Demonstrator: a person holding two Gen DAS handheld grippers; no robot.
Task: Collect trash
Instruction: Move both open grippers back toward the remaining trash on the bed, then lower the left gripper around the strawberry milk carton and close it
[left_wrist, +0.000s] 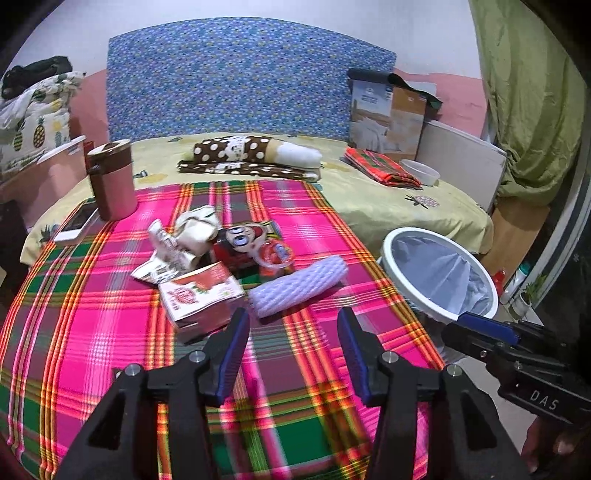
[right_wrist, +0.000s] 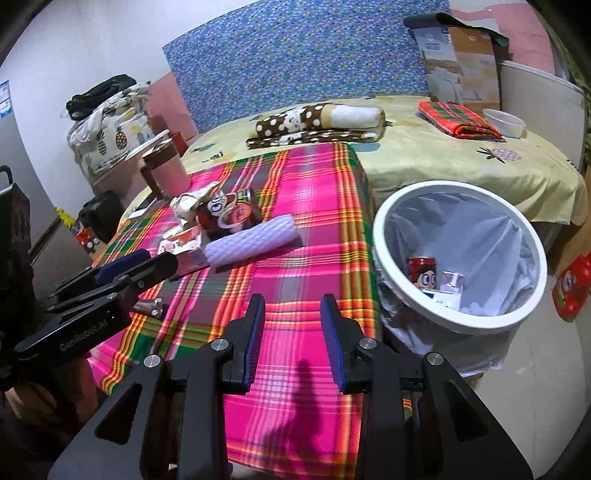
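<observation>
A heap of trash lies on the pink plaid cloth (left_wrist: 110, 332): a pink carton (left_wrist: 201, 295), a lilac foam net sleeve (left_wrist: 299, 286), a red cartoon-face can (left_wrist: 240, 240), a clear plastic cup (left_wrist: 275, 254), a crumpled wrapper (left_wrist: 162, 254) and a white tissue wad (left_wrist: 197, 225). My left gripper (left_wrist: 292, 317) is open and empty, just short of the carton and sleeve. My right gripper (right_wrist: 292, 301) is open over the cloth with nothing between its fingers. The white lined trash bin (right_wrist: 384, 236) stands to its right, holding another red can (right_wrist: 422, 271) and paper scraps.
A brown tumbler (left_wrist: 110, 181) and a phone (left_wrist: 77, 223) sit at the cloth's far left. On the yellow sheet behind lie a polka-dot blanket (left_wrist: 251, 157), a folded plaid cloth (left_wrist: 380, 168), a white bowl (left_wrist: 421, 171) and a cardboard box (left_wrist: 388, 114).
</observation>
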